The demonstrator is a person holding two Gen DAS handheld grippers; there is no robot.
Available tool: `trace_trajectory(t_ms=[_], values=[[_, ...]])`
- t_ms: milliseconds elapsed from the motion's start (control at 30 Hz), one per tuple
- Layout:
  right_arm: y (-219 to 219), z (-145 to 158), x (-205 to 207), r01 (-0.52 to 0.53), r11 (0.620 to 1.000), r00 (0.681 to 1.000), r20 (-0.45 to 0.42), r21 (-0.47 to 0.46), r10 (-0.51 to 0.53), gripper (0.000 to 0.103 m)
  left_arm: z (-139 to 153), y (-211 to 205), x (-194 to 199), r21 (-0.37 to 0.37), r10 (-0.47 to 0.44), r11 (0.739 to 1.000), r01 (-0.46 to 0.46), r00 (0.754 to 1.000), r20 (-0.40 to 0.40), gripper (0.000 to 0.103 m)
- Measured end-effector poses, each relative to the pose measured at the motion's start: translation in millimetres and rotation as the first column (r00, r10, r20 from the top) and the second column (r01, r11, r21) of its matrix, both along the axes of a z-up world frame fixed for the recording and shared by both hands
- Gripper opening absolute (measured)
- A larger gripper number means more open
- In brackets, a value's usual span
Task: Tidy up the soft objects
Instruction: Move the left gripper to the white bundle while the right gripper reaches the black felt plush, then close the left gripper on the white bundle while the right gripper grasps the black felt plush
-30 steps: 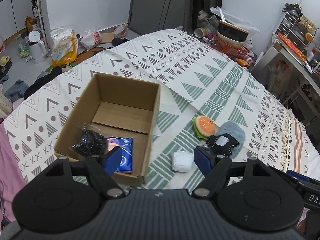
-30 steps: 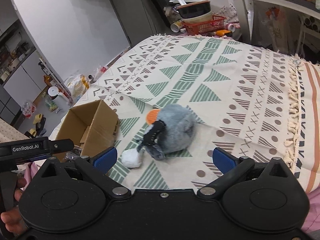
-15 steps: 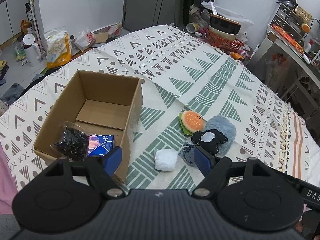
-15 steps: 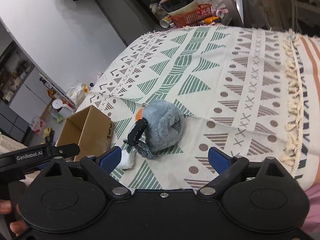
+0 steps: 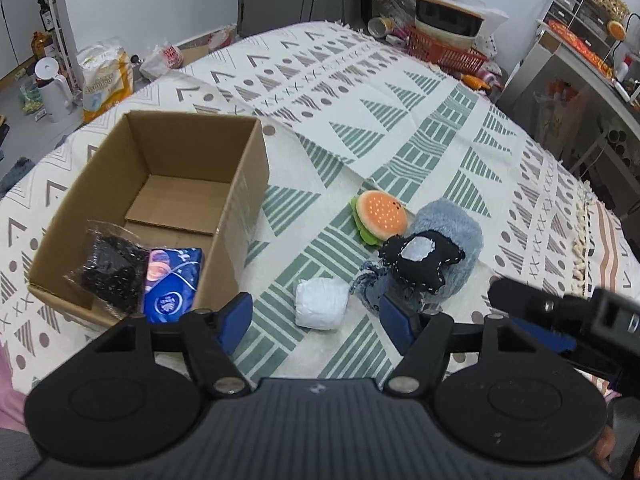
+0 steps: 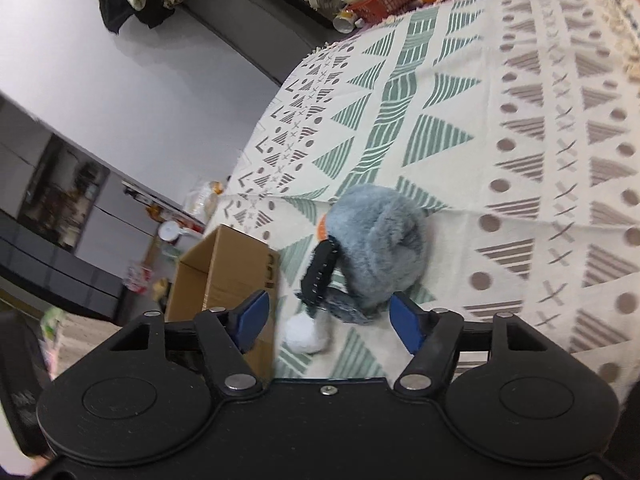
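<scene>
- Hovering over the patterned cloth [image 5: 440, 128], left gripper [image 5: 316, 320] has its blue fingers apart, nothing between them; white bundle [image 5: 320, 308] lies on the cloth just ahead of the gap.
- Right gripper [image 6: 328, 320] is likewise spread and empty, view tilted; white bundle [image 6: 306, 334] shows low between its fingers, grey plush [image 6: 380, 240] just beyond.
- Box [image 5: 160, 200] sits open on the cloth, left of the soft pile. Inside, at the near end: black crinkly bag [image 5: 110, 272] and blue pack [image 5: 172, 284], side by side and touching. Far end of the box floor is bare cardboard.
- Outside the box, clustered together: burger plush [image 5: 380, 218], grey plush [image 5: 452, 236], black pouch [image 5: 420, 258] lying on the grey plush, white bundle nearest the box.
- Burger plush touches the grey plush on its far-left side; from the right wrist only an orange sliver [image 6: 321, 230] shows behind the grey plush.
- Right gripper body [image 5: 560, 316] enters the left wrist view at the right edge, near the grey plush.
- Red basket [image 5: 444, 48] with bowls stands beyond the far edge of the cloth.
</scene>
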State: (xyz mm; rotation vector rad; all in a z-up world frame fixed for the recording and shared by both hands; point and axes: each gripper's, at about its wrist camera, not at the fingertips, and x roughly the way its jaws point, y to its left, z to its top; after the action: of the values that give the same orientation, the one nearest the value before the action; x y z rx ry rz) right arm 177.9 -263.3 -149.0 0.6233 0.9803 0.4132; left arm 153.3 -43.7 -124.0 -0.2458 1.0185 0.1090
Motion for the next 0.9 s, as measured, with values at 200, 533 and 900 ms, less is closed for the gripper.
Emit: trace_trajectory(t_ms=[200,533,900], values=[[8,-15,13,-0.01,0.999,0.999,-0.035,0.047,0.012,0.051,-18,-1,11,-0.014,-0.013,1.0,0.012,0.999,-0.04,0.057],[19,-29,26,-0.018,0.995,0.998,-0.055,0.098,0.024,0.047,-44,1,30,-0.041,-0.027,0.999,0.023,0.996,-0.09,0.055],[29,-41,38,0.018,0.995,0.997,-0.077,0.094,-0.011,0.038,-74,-1,43,-0.061,-0.061,0.997,0.052,0.987,-0.15,0.055]])
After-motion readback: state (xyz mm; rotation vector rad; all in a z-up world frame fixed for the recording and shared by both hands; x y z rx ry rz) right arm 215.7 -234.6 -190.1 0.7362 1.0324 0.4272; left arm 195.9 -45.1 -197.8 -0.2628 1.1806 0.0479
